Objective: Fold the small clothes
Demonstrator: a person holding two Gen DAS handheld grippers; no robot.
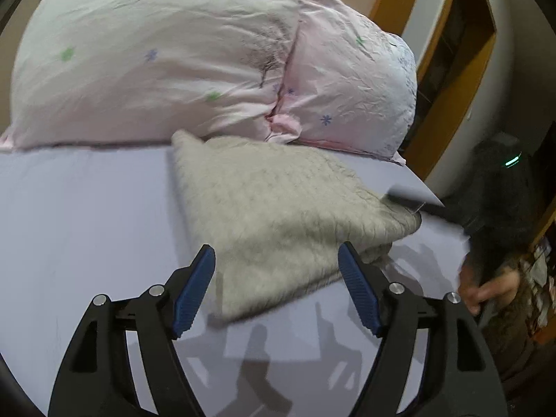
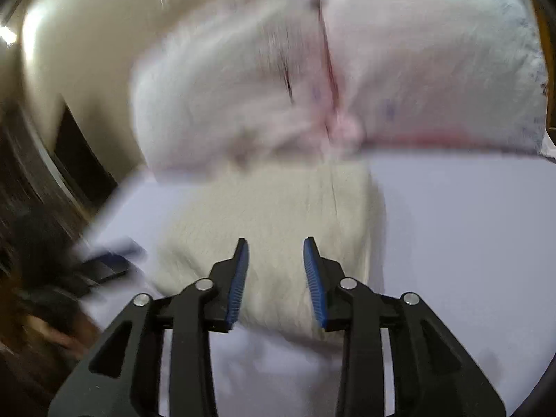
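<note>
- One garment on my list: a beige knitted piece (image 1: 278, 208), already doubled over into a thick pad, lying on the lavender bed sheet (image 1: 87, 226) just near of the pink pillows (image 1: 173, 62).
- Left claw (image 1: 276, 290): spread wide, empty, hovering at the pad's near edge; the garment runs away from it, far and to the right.
- Right claw (image 2: 276, 279): partly spread, empty, over the garment (image 2: 278, 215) at its near edge; view badly blurred.
- Long axis: from the left wrist view, I judge it runs near-to-far, slightly slanted.
- Nearer claw: I judge the right, centred on the pad; the left sits off toward one corner.
</note>
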